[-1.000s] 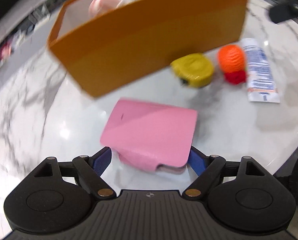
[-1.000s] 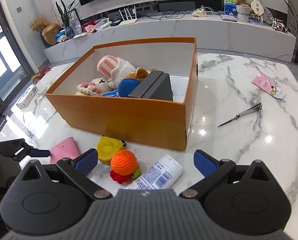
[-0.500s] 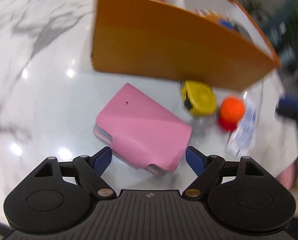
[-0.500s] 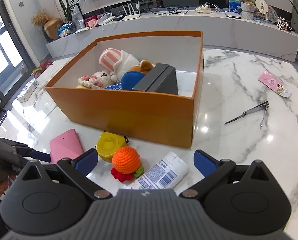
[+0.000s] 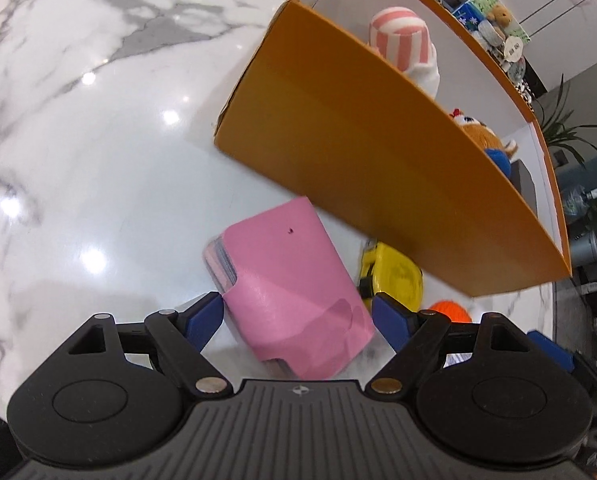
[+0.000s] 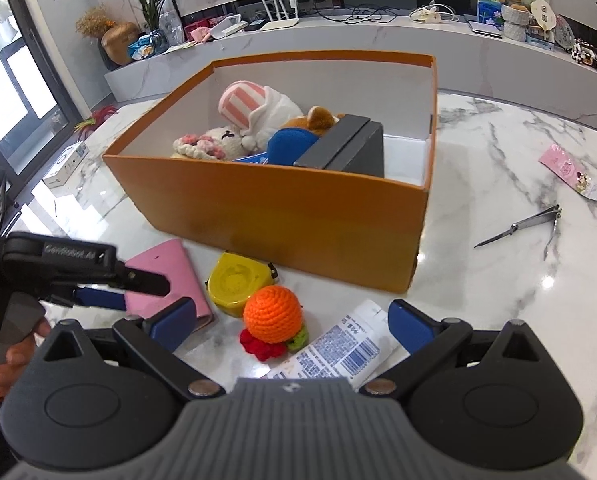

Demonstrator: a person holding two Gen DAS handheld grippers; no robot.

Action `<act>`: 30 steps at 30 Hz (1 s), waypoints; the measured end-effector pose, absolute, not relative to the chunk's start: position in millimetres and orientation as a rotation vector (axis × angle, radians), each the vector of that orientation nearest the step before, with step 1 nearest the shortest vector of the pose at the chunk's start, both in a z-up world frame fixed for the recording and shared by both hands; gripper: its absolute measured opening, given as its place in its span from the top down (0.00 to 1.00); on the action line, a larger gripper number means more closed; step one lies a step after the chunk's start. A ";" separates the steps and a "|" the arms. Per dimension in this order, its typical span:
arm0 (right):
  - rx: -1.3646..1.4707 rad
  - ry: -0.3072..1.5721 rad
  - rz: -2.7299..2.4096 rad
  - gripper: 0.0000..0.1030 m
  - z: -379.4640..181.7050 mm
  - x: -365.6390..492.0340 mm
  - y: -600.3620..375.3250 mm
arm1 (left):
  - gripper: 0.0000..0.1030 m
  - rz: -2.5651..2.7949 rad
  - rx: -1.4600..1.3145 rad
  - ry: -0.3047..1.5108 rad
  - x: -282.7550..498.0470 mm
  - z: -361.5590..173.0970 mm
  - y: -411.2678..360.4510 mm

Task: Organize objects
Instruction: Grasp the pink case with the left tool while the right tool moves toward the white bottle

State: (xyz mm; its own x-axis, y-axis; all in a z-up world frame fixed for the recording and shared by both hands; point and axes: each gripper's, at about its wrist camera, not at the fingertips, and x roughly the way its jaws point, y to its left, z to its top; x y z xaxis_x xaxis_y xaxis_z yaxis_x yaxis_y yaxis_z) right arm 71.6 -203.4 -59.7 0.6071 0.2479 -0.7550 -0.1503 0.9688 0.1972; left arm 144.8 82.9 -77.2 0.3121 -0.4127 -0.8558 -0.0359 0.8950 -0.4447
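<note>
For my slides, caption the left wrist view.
Open left gripper straddles pink wallet beside orange box.

On the table (image 6: pixel 498 152), a wallet (image 6: pixel 166 276), tape measure (image 6: pixel 234 284), knitted ball (image 6: pixel 272 316) and tube (image 6: pixel 338 348) lie left to right before the box (image 6: pixel 298 216) of toys (image 6: pixel 254 128), with clippers (image 6: pixel 526 226) at its right.

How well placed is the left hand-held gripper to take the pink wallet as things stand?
Probably well placed. The left hand-held gripper is open, with the pink wallet lying flat between its blue fingers. The yellow tape measure sits close beside it, but outside the fingers.
</note>
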 end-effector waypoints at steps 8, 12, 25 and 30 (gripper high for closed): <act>0.280 0.900 0.490 0.01 -70.9 77.9 -193.1 | 0.07 -0.213 -0.569 1.285 152.1 -83.0 95.9; 0.369 0.865 0.621 0.01 -72.7 81.4 -185.7 | 0.07 -0.216 -0.529 1.306 157.1 -81.5 91.1; 0.701 0.909 0.691 0.01 -123.6 122.8 -171.1 | 0.07 -0.275 -0.675 1.373 171.9 -95.9 112.9; 0.759 0.955 0.692 0.01 -135.5 127.1 -172.0 | 0.07 -0.287 -0.675 1.382 174.0 -96.1 112.3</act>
State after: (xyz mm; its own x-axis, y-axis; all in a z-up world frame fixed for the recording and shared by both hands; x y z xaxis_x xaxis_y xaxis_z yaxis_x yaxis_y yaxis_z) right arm 127.1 -172.0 -135.5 0.4118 0.7929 -0.4491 -0.1797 0.5538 0.8130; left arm 174.0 112.3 -96.1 0.1909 -0.5620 -0.8048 -0.1957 0.7817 -0.5922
